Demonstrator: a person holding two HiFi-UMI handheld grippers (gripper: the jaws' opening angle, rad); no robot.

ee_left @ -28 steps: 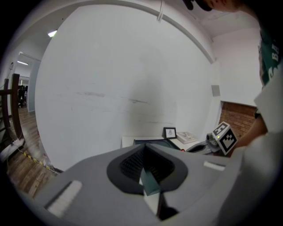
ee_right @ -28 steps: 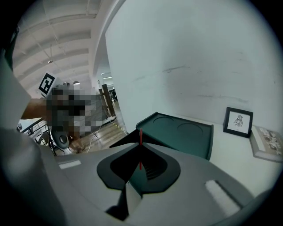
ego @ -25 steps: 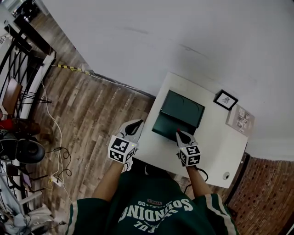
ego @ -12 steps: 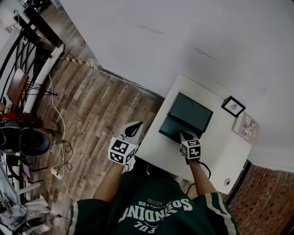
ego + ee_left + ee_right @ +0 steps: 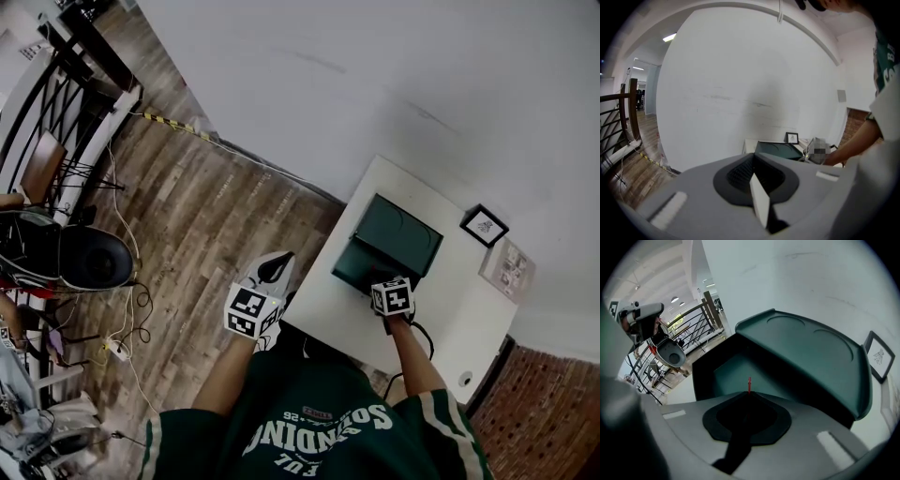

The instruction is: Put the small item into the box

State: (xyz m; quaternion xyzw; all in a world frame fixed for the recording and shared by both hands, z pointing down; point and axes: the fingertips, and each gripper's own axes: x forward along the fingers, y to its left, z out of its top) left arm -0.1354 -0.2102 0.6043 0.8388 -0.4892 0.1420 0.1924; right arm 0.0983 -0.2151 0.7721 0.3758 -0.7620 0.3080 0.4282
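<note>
White wall [image 5: 375, 75] and wooden floor [image 5: 206, 216] surround a small white table [image 5: 441, 309], on which a dark green box [image 5: 389, 244] stands open, its lid [image 5: 811, 352] raised behind it.

I judge that the step in hand is the delivery: the right tongs [image 5: 382, 281] are pressed together on a thin red item [image 5: 749, 384], which sticks out only a little past their tips. Directly ahead of these tips and below them lies the open inside of the box, so the item seems to hang over the opening, not yet on the bottom. How high above the bottom it is, I cannot tell.

The next move probably calls for lowering the tips a little more into the box and then parting the tongs, so that the item falls inside and not on the front edge.

The left tongs [image 5: 272, 270] are closed with nothing between them. They are held over the floor, with the table on their right side and the box well apart from them.
</note>
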